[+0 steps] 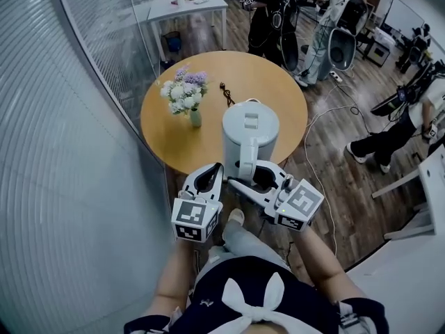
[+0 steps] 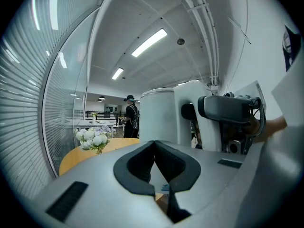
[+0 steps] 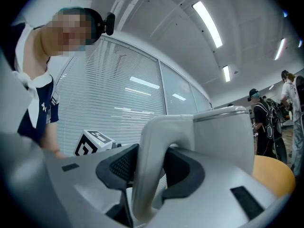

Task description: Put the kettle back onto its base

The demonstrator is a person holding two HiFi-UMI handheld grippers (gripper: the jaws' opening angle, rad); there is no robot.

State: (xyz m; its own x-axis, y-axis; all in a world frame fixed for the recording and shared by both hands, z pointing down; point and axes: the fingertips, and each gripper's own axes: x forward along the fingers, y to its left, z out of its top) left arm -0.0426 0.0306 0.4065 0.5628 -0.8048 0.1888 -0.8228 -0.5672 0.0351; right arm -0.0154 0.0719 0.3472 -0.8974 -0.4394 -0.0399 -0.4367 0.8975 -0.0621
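R gripper (image 1: 254,177) clamped on handle (image 3: 147,165) of white electric kettle (image 1: 249,132), lid shut, at near side of round wood table (image 1: 281,89). L gripper (image 1: 208,179) jaws together, empty, just left of kettle. Small vase (image 1: 195,119) w/ white+purple flowers (image 1: 183,89) on table. Black cord (image 1: 227,93) behind kettle.

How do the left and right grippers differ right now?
The right gripper is clamped on the kettle handle; the left gripper has its jaws together on nothing. The right gripper meets the kettle from the handle side; the left gripper sits off to its left. Both point toward the round table.
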